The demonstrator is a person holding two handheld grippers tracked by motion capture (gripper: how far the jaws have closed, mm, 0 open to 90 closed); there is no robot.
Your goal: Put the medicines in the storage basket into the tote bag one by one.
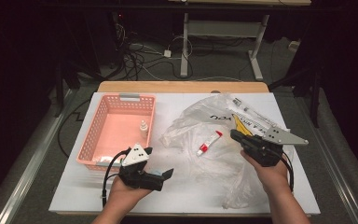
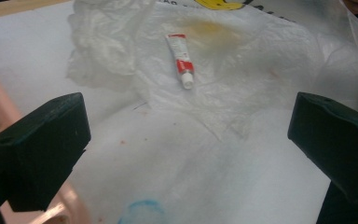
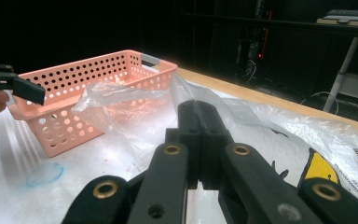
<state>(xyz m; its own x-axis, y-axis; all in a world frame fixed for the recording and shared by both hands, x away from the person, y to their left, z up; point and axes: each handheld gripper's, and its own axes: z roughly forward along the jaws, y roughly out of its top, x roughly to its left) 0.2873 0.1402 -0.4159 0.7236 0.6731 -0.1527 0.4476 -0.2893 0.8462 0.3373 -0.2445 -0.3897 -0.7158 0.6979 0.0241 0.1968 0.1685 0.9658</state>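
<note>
Left gripper (image 2: 186, 154) hovers with jaws spread, facing the red-and-white tube (image 2: 180, 60) lying on the plastic bag (image 2: 261, 93). Right gripper (image 3: 200, 140) is pressed together, pinching the bag film. Best approach: straddle the tube mid-body, avoid snagging film, then carry to the pink basket (image 1: 93, 135).

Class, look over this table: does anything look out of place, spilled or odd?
Yes. A yellowish stain marks the crumpled plastic bag just beyond the red-and-white tube lying loose on it, and a blue smear marks the white table cover.
</note>
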